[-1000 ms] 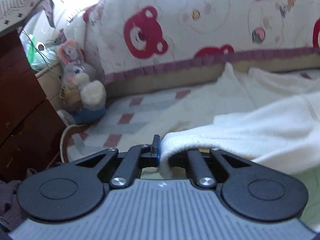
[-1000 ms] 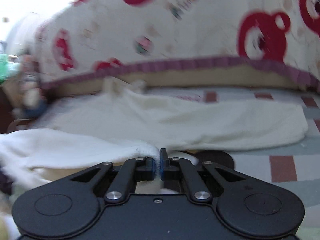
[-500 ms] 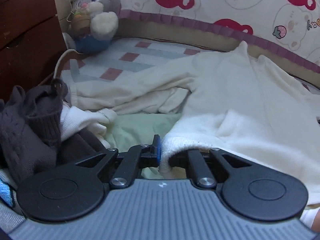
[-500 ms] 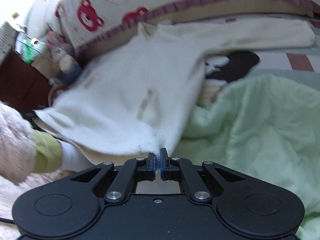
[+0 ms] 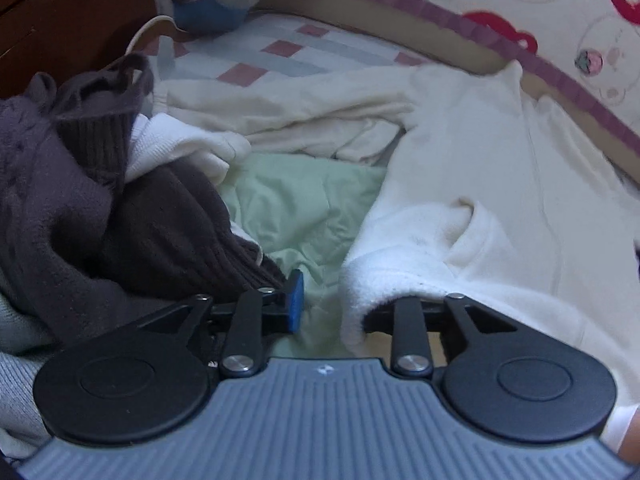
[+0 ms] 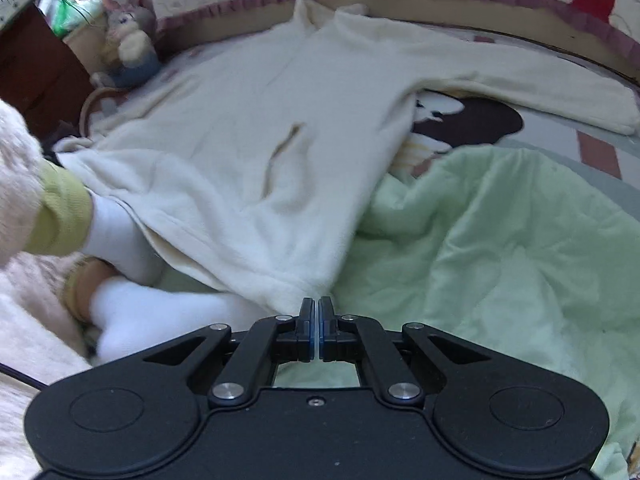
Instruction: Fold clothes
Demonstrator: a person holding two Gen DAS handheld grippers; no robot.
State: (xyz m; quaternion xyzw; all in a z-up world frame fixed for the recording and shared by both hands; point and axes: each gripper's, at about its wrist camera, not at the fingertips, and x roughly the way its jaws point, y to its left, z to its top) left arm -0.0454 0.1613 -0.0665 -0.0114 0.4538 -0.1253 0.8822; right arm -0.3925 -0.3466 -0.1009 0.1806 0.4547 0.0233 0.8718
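Pinching fleecy cream sweater (image 6: 256,152) hem: right gripper (image 6: 319,322); left gripper (image 5: 320,304) spread wide.

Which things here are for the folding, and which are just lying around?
For the folding:
cream sweater
left gripper, open, sweater hem draped over one finger
right gripper, shut at the sweater's hem

Just lying around:
green blanket
dark knit clothes
stuffed bunny
wooden dresser
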